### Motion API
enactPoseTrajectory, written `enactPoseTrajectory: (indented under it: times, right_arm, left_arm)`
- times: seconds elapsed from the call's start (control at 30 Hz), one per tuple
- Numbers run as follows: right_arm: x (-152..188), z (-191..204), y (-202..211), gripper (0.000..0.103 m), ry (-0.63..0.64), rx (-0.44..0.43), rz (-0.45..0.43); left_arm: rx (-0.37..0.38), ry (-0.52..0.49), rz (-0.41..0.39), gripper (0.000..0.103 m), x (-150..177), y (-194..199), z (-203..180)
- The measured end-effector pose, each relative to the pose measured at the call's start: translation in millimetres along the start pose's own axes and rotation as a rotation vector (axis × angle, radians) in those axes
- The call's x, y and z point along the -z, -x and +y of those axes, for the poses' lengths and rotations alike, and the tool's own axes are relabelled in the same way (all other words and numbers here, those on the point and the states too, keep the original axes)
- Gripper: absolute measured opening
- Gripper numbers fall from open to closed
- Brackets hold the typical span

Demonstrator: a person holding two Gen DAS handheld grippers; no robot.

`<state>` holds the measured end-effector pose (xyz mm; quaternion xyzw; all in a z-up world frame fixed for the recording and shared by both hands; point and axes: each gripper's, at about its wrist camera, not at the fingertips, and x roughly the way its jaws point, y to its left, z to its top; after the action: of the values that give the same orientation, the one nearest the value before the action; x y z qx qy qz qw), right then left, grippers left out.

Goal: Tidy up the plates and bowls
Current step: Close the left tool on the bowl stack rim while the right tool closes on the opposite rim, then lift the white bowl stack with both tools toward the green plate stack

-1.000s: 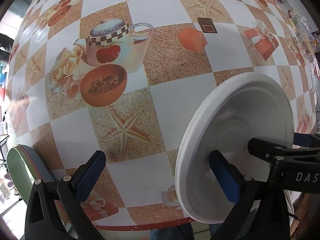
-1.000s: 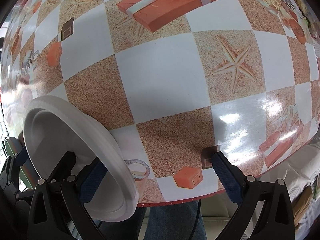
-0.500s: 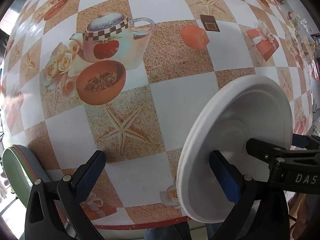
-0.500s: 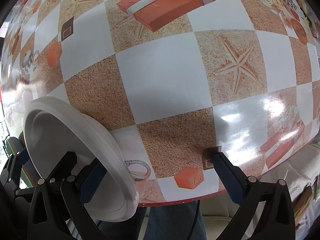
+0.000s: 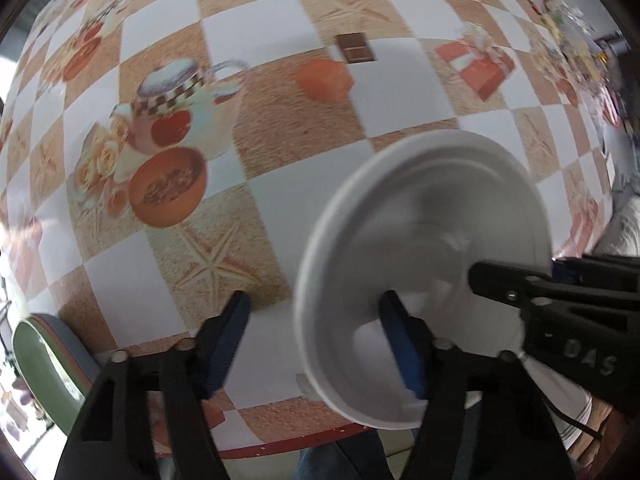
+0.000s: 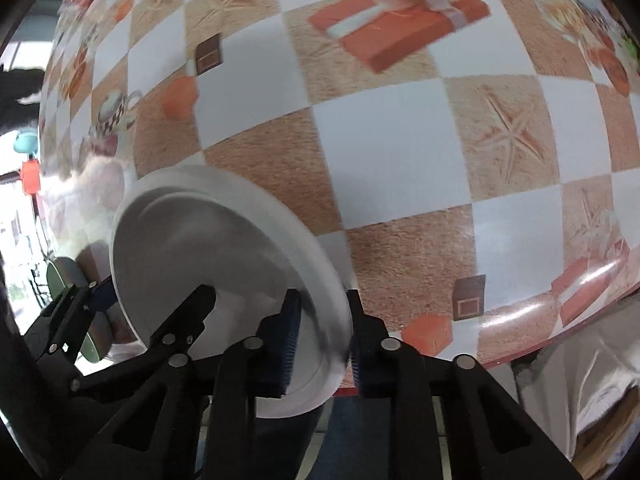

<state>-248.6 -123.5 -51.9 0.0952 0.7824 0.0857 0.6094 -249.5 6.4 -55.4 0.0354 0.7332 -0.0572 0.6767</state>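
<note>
- While its jaws have just been closing, the right gripper (image 6: 322, 334) clamps the near rim of the white plate (image 6: 208, 264), held tilted on edge above the table's front edge.
- Beside it, the left gripper (image 5: 316, 338), also just closing, stands half-spread, with only its right finger inside the plate's hollow.
- Beyond spreads the checkered tablecloth (image 5: 308, 68).
</note>
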Motion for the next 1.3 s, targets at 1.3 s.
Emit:
enactPoseTrajectory:
  times: [1.3]
  right_arm:
    - [2.1, 170.1, -36.8, 0.025, 0.295, 0.098, 0.053]
  left_arm:
    - [0.03, 0.245, -0.061, 0.039, 60.0, 12.8, 87.3]
